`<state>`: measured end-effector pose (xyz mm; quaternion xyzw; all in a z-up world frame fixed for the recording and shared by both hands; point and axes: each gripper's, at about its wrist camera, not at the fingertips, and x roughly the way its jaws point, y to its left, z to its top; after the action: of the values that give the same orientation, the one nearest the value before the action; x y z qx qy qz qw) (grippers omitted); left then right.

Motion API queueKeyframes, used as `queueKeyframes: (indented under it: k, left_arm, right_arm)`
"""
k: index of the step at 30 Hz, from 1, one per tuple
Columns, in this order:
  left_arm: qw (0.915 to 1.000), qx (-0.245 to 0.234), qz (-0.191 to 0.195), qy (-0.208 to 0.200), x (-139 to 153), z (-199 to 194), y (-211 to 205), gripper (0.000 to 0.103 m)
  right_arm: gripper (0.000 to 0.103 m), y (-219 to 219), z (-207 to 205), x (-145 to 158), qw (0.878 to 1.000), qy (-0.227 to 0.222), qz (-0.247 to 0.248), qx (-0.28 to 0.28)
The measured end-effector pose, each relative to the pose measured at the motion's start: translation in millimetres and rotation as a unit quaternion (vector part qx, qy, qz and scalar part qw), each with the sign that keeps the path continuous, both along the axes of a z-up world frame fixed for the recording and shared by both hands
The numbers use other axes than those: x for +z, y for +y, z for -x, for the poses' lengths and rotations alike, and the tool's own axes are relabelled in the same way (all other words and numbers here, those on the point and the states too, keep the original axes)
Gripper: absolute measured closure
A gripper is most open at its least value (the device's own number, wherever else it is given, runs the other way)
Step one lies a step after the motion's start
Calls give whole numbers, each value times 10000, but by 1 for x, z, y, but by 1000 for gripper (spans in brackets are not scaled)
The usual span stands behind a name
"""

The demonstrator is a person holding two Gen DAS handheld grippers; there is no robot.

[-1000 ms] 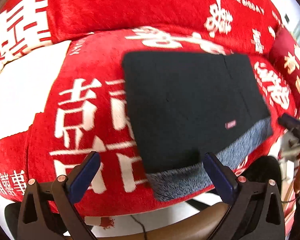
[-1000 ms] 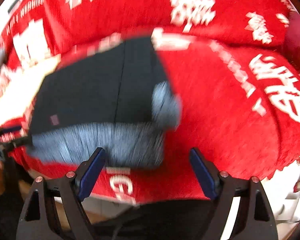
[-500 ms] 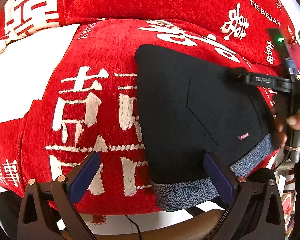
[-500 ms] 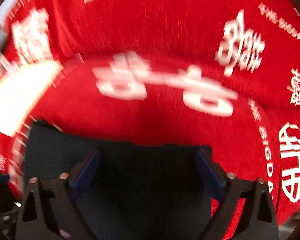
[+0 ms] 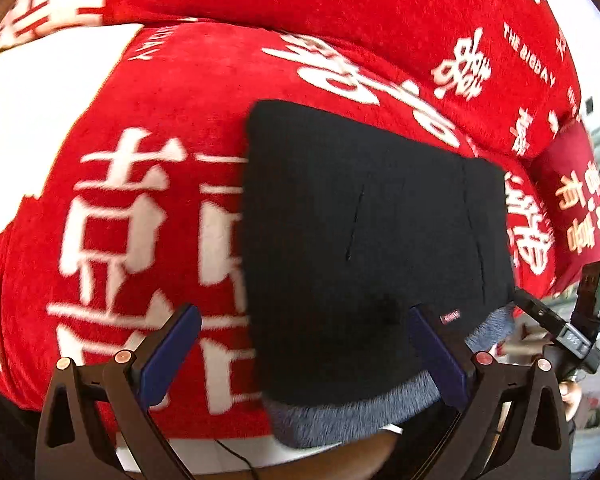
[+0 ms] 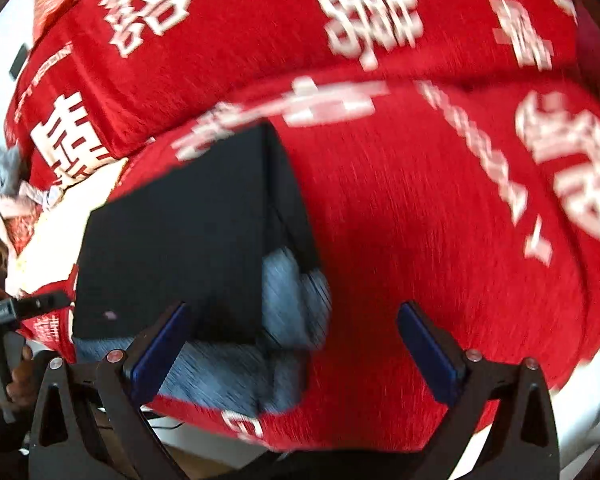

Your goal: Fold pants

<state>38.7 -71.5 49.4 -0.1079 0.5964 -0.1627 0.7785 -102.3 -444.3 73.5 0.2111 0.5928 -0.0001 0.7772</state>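
Observation:
The black pants (image 5: 364, 240) lie folded into a flat rectangle on the red sofa seat (image 5: 180, 120), with the grey fleece lining (image 5: 348, 416) showing along the front edge. My left gripper (image 5: 300, 352) is open and empty, just in front of the pants' near edge. In the right wrist view the folded pants (image 6: 188, 240) sit to the left, with grey lining (image 6: 288, 300) at the right corner. My right gripper (image 6: 296, 348) is open and empty, off the pants' front right corner. The right gripper's body (image 5: 572, 328) shows at the far right of the left wrist view.
The sofa has a red cover with white characters and a red backrest (image 5: 340, 12). A dark red cushion (image 5: 576, 208) sits at the right end. A white patch of cover (image 5: 32, 128) lies left. The sofa's front edge drops off just below the pants.
My right gripper was over the pants half a second ago and has pulled back to their front right corner. The pants stay folded in place. The left gripper has barely moved.

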Motion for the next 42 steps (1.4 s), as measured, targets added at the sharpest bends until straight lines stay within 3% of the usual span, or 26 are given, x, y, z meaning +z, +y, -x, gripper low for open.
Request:
queueKeyframes:
  k: [3,6,10,13,14,16,18,21,24,33,42]
  left_arm:
    - [9997,10,133,219,-12,-8,-8,0]
    - [9987,-37,334,395,-21,-12,-12,0]
    - [9992,-111,359,161,-25,-10,-17,0]
    - [9995,-270,172,49,-22,-9,-30,1]
    - [9995,-298,102,-8,-21,-12,-38,9]
    - [9989,-432,57,-178,-12,-9,-43,23]
    - [9984,-507,45,-258,-7,-7,-43,33]
    - [9981,-513,116,-307,-2,-7,-40,43]
    - [9973,-579,72,-442,6,-3,-40,50]
    - [9967,-483,140,-636,43,-12,-20,51]
    - [9972,-156,-78,-729,65,-63,25,51]
  right_arm:
    - [0,-3,-7,-20,9959,-64,-901,-97]
    - [0,10,-24,-38,9914,32,-1302,102]
    - [0,42,-35,-33,9923,-174,-1033,666]
    - [0,61,-37,-32,9942,-264,-530,894]
    - [2,62,-38,-32,9946,-269,-488,876]
    - [13,64,-36,-24,9948,-337,-421,863]
    - [41,67,-32,-9,9949,-436,-234,879]
    - [49,75,-32,7,9945,-491,-110,913]
    - [52,92,-33,21,9925,-540,265,1068]
    - [55,116,-39,61,9886,-780,323,1243]
    - [55,148,-101,70,9870,-881,118,1336]
